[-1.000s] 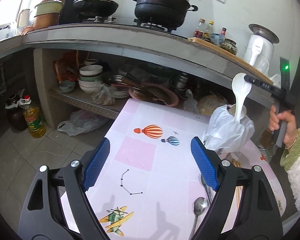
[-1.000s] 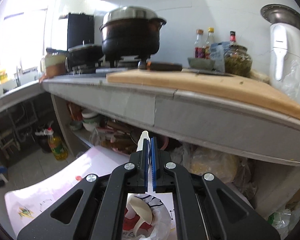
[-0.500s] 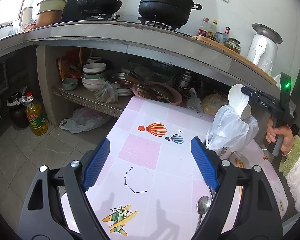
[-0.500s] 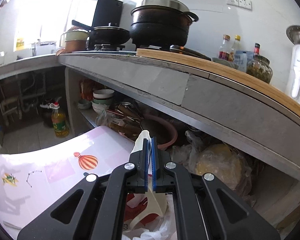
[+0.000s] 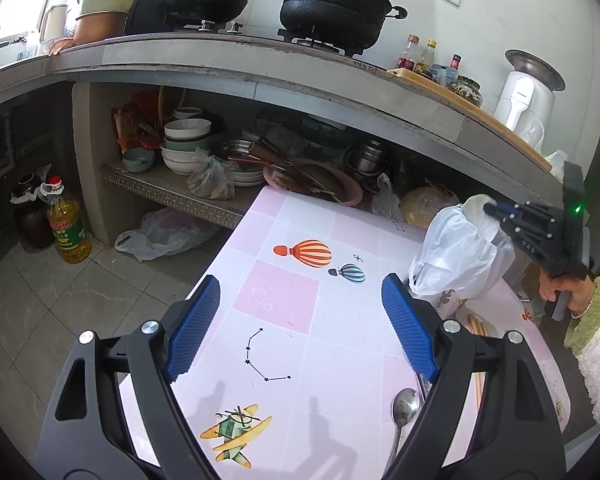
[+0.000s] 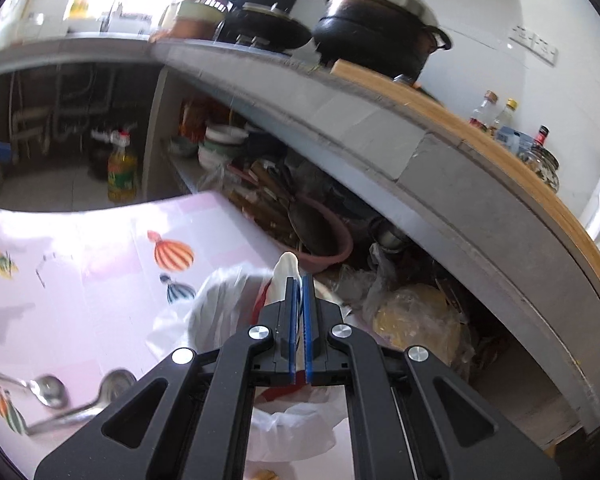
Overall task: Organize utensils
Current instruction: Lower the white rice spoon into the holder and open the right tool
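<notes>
My right gripper [image 6: 299,280] is shut on a white ceramic spoon [image 6: 286,269], whose end pokes out past the fingertips. In the left wrist view the right gripper [image 5: 490,210] holds the white spoon [image 5: 475,201] at the mouth of a white plastic bag [image 5: 456,256] standing on the table's right side. The bag [image 6: 220,304] wraps a red-and-white holder that is mostly hidden. My left gripper [image 5: 300,284] hovers open over the pink table [image 5: 276,296], holding nothing. A metal spoon [image 5: 406,404] and wooden chopsticks [image 5: 476,326] lie near its right finger.
Two metal spoons [image 6: 50,390] [image 6: 116,384] lie on the table left of the bag. A concrete counter [image 5: 340,92] with pots overhangs a shelf of bowls [image 5: 186,144] and a pink basin [image 6: 328,240]. An oil bottle [image 5: 68,232] stands on the floor.
The right gripper has sunk and rolled, bringing the white spoon from high above the bag down to its mouth. The left gripper has kept still and open.
</notes>
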The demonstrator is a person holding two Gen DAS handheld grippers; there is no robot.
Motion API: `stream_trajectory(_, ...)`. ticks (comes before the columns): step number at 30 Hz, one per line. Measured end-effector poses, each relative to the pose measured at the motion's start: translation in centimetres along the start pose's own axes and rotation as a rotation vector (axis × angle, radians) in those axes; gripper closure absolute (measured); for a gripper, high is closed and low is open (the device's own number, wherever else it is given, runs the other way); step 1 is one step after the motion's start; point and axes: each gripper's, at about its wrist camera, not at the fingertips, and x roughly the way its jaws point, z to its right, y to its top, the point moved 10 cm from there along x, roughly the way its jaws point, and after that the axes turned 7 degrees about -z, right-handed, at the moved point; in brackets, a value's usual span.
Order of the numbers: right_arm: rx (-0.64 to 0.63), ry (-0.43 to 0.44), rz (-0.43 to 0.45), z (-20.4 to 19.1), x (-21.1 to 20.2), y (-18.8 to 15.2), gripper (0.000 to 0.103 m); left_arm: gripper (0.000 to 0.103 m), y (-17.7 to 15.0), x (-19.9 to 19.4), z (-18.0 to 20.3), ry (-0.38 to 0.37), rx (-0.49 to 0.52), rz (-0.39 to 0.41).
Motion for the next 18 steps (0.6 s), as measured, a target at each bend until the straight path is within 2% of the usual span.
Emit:
stream_trajectory(6,-0.021,-0.016,-0.052,-0.6,1.3,-1.3,0.1,0.024,-0.1,0.0,-0.1,0.003,-0.002,0.0)
stream_trajectory(18,0.18,0.04,-0.111,2.5,2.1,-2.3,0.1,0.024,-0.5,0.5,-0.6,-0.007,-0.022,-0.012)
